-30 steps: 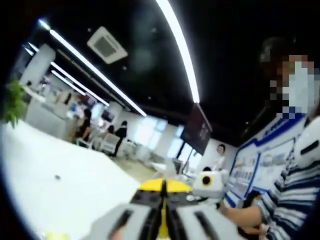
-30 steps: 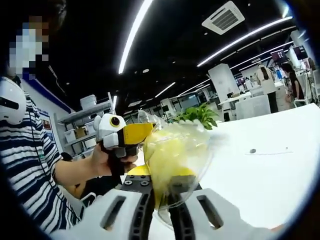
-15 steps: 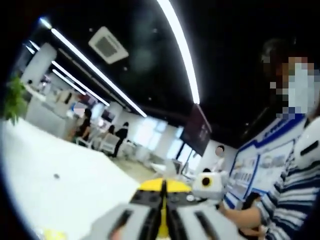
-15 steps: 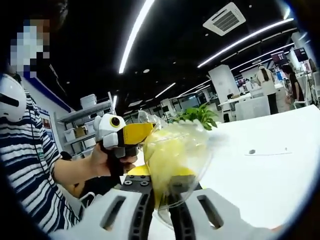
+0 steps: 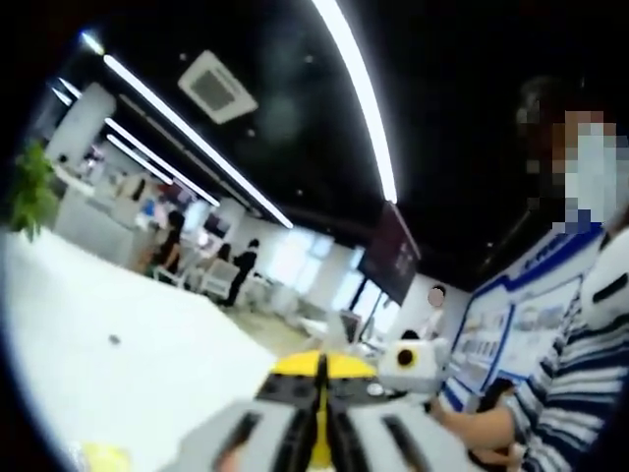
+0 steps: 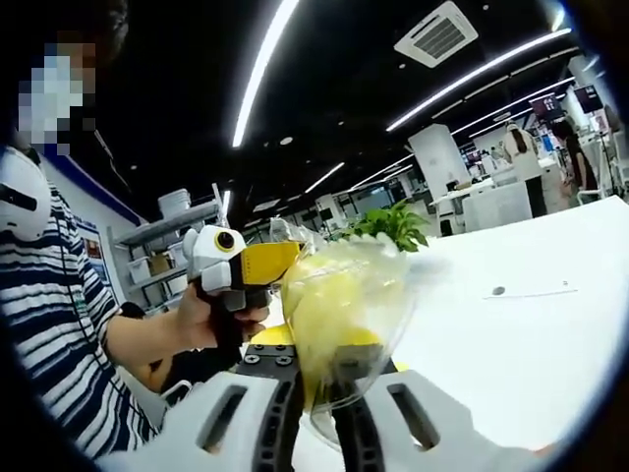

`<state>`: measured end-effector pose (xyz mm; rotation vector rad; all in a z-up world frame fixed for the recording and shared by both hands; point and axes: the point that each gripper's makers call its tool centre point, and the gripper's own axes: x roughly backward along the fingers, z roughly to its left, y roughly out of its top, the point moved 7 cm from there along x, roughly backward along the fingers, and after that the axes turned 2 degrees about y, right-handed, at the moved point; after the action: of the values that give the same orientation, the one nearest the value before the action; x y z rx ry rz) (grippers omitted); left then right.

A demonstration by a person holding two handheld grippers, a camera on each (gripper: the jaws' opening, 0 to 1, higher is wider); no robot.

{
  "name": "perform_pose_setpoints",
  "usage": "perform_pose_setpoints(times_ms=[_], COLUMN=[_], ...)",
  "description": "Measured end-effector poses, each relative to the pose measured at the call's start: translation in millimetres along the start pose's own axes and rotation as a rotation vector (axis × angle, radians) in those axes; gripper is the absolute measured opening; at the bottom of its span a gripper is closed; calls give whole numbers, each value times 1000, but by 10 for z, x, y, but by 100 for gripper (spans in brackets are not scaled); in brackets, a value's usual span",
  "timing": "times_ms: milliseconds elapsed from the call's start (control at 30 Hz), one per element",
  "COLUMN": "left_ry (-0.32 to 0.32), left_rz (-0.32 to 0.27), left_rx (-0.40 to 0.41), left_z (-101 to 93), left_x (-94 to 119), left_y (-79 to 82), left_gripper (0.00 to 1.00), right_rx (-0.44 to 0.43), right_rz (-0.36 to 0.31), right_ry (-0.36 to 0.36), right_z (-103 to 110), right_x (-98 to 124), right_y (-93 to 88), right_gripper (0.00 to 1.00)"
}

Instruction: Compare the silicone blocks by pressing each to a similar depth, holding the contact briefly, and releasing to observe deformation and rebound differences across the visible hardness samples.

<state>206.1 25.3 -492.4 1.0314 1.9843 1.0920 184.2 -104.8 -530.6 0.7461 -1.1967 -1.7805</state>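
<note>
The right gripper (image 6: 316,418) pinches a clear bag (image 6: 344,315) of yellow stuff. The left gripper (image 5: 319,433) is pressed together.

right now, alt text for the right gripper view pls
The right gripper is shut on a clear plastic bag of yellow material above a white table. To its left a person's hand holds the left gripper; a green plant stands behind.

Your right gripper (image 6: 313,408) points level across the white table (image 6: 511,334), jaws nearly closed on a clear bag. Your left gripper (image 5: 319,438) has its jaws pressed together. Your left hand (image 6: 211,315) grips its handle beside the table's edge.
</note>
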Motion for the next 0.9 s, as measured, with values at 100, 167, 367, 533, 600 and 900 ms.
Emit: perform_pose_setpoints(times_ms=[100, 167, 367, 533, 600, 900], left_ry=[1, -2, -17, -33, -42, -60], left_rz=[-13, -25, -45, -47, -55, -52], left_rx=[1, -1, 19, 16, 21, 24], left_z=[-38, -87, -133, -182, -203, -266], left_x=[-24, -49, -107, -149, -167, -202], left_y=[14, 34, 70, 88, 88, 62], left_gripper=[0, 0, 0, 0, 0, 0], right_rx=[-26, -28, -13, 51, 39, 45], right_rz=[-24, -41, -66, -123, -151, -138], right_ry=[28, 22, 24, -22, -26, -51], right_z=[7, -22, -16, -52, -54, -77], right_x=[20, 49, 102, 138, 154, 194], right_y=[22, 53, 114, 171, 185, 163], right_gripper=[6, 8, 12, 21, 30, 43])
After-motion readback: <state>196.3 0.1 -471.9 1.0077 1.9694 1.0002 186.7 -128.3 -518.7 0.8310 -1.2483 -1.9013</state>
